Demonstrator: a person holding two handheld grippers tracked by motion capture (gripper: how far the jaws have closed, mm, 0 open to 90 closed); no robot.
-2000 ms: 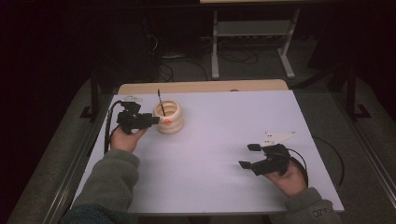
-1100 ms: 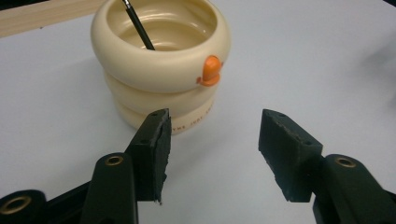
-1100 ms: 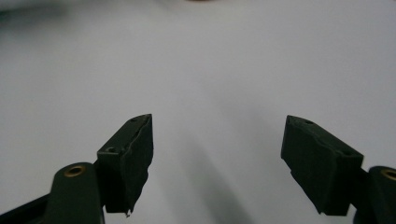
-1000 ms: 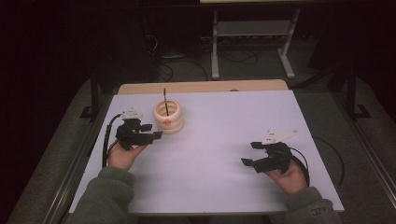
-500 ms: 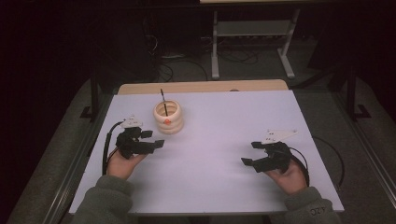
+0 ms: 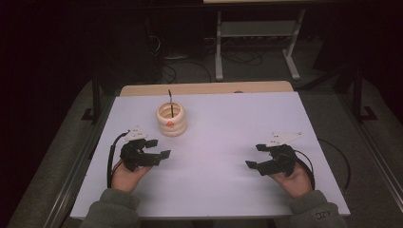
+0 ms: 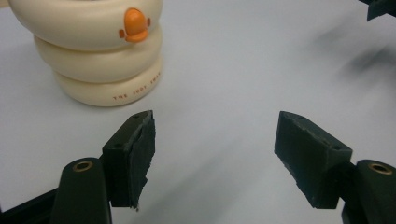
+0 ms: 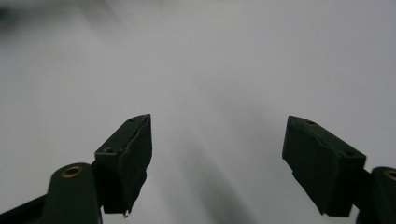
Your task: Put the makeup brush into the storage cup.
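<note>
High view: two spread tools, left tool (image 6: 158, 148) and right tool (image 6: 257, 156), one ring stack (image 6: 171, 119).

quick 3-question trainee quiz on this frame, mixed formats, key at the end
1. True or false: the left gripper is shut on the cream ring-shaped holder.
2. Multiple choice: where does the thin black stick stand? A) flat on the white table top B) upright in the holder's opening C) between the right gripper's jaws
3. Fill in: the small duck-like mark on the holder's side is coloured ____.

Key:
1. False. In the left gripper view its jaws stand wide apart with nothing between them, and the holder sits apart from them.
2. B
3. Orange
</note>
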